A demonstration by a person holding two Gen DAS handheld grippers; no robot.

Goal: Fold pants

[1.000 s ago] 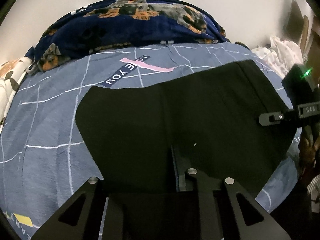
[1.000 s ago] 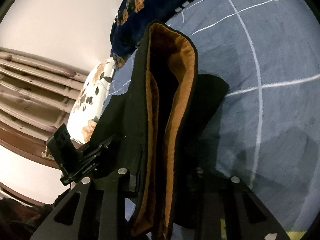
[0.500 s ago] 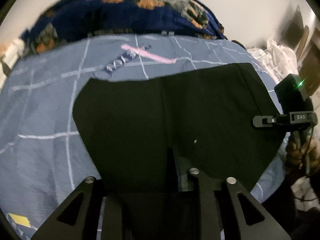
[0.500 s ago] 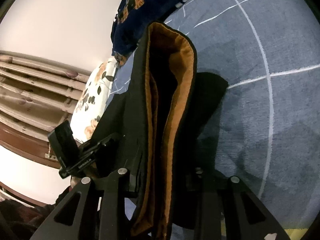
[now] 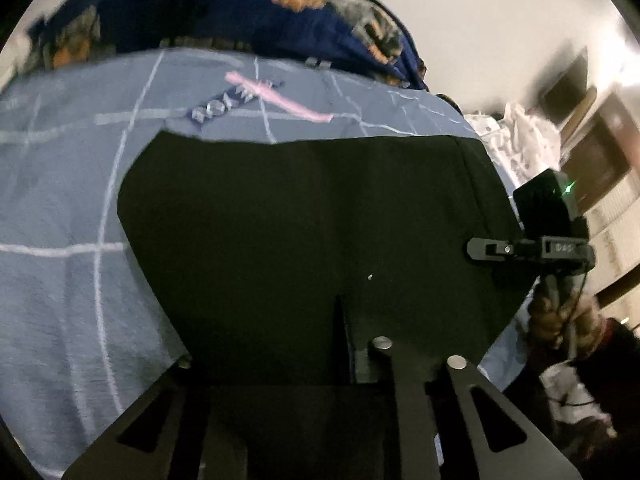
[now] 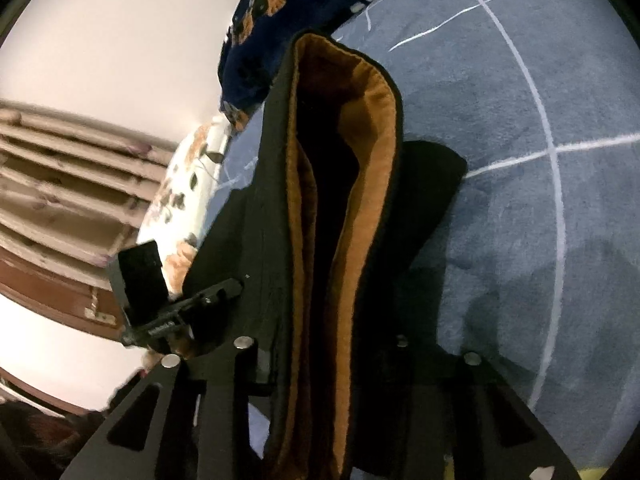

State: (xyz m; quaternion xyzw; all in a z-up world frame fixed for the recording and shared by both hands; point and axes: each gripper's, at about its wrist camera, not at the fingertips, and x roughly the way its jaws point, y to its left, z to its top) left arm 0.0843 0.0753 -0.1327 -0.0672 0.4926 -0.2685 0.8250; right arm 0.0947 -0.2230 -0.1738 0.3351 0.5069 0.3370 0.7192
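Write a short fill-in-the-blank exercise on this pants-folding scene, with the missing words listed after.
1. The pants are black outside, and their lining is ____.
2. Both the left gripper and the right gripper are shut on the ____.
3. The bedsheet is blue with thin ____ lines.
4. Beyond the sheet, against the wall, lies a dark blue ____ with orange patches.

Missing words: orange; pants; white; blanket
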